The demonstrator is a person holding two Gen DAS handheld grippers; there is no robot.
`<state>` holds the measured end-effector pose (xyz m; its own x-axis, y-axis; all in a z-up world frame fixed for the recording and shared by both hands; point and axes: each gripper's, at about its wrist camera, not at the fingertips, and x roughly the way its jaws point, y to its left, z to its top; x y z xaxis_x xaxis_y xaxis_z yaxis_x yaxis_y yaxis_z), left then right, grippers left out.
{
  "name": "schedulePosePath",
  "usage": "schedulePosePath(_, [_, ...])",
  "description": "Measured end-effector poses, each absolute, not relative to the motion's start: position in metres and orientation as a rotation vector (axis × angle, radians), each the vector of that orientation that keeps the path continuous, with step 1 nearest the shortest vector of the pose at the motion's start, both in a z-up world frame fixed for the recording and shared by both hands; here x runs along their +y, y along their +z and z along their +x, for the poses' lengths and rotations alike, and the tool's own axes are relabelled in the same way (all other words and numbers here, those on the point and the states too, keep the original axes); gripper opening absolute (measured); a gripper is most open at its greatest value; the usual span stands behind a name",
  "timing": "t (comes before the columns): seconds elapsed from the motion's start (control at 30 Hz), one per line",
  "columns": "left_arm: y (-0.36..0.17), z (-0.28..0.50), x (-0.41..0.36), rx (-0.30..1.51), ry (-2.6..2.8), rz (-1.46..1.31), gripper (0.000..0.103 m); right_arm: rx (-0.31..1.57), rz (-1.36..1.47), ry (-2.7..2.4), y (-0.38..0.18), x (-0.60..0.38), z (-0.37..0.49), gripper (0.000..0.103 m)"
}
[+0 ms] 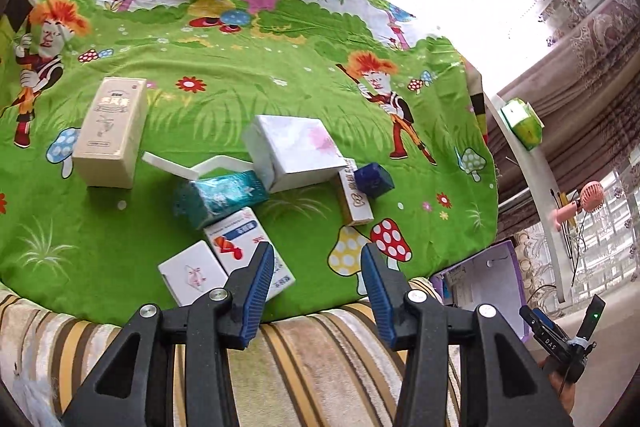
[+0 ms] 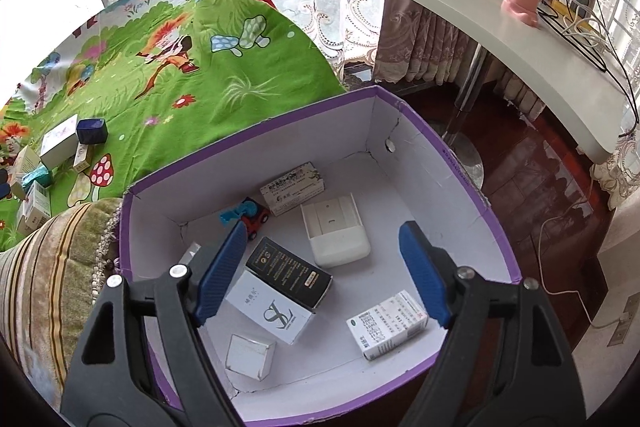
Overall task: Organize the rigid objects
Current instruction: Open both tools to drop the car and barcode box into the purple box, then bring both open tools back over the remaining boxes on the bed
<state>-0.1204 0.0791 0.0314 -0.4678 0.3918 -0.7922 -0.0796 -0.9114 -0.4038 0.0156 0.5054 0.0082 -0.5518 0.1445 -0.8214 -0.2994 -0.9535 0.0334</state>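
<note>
Purple cardboard box with white interior [image 2: 404, 131] fills lower centre of the right wrist view. Inside it: black carton with gold print [image 2: 289, 273] leaning on white carton with an "SL" logo [image 2: 269, 309], white plastic switch housing [image 2: 336, 235], white medicine carton with small print [image 2: 386, 323] lower right, small open white carton [image 2: 250, 355] lower left, grey-white printed carton [image 2: 292, 187] at the back, red and blue toy car [image 2: 250, 217] beside it.

Right gripper [image 2: 320, 267] hovers above the box, fingers spread wide, holding nothing.

Left gripper [image 1: 318, 291] is also wide open and empty, over the near edge of a green cartoon-print sheet [image 1: 224, 67]. Loose cartons sit mid-frame there: tall cream carton [image 1: 110, 131], large white square box [image 1: 294, 151], teal foil pack [image 1: 220, 197], dark blue cube [image 1: 374, 179], red-and-blue printed white carton [image 1: 248, 251], small white carton with pink print [image 1: 192, 275].
</note>
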Motion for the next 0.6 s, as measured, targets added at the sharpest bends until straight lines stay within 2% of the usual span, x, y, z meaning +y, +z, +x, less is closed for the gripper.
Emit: schedulePosePath(0.6, [0.024,-0.118,-0.037,-0.754,2.565,-1.457,0.047,0.158,-1.445,2.71,0.014,0.415,-0.028,0.081])
